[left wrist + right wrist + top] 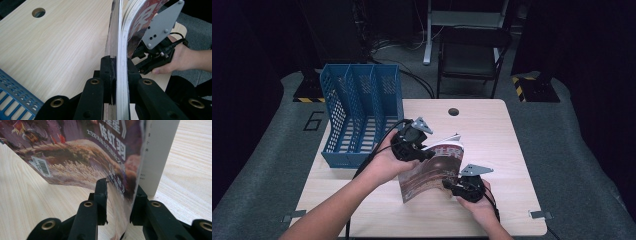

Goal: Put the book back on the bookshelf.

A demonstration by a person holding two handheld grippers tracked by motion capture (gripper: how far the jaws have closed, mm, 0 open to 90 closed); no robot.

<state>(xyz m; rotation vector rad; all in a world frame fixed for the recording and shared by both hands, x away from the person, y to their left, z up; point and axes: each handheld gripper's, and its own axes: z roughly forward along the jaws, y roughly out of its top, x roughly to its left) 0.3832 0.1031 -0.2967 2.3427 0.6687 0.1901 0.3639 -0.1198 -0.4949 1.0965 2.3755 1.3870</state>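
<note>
A magazine (432,170) with a reddish-brown cover stands tilted over the wooden table (497,140), its pages fanning at the top. My left gripper (427,154) is shut on its upper left edge; in the left gripper view both pads press the stack of pages (122,50) from either side. My right gripper (451,184) is at the magazine's lower right edge. In the right gripper view the bowed cover (75,150) runs down between the jaws, lying by the right one, with a gap to the left one. The right gripper (155,57) and the hand holding it appear beyond the magazine.
A blue three-slot file rack (357,110) stands at the table's back left, close to my left hand. A round cable hole (453,111) sits near the far edge. A dark chair (472,55) stands beyond the table.
</note>
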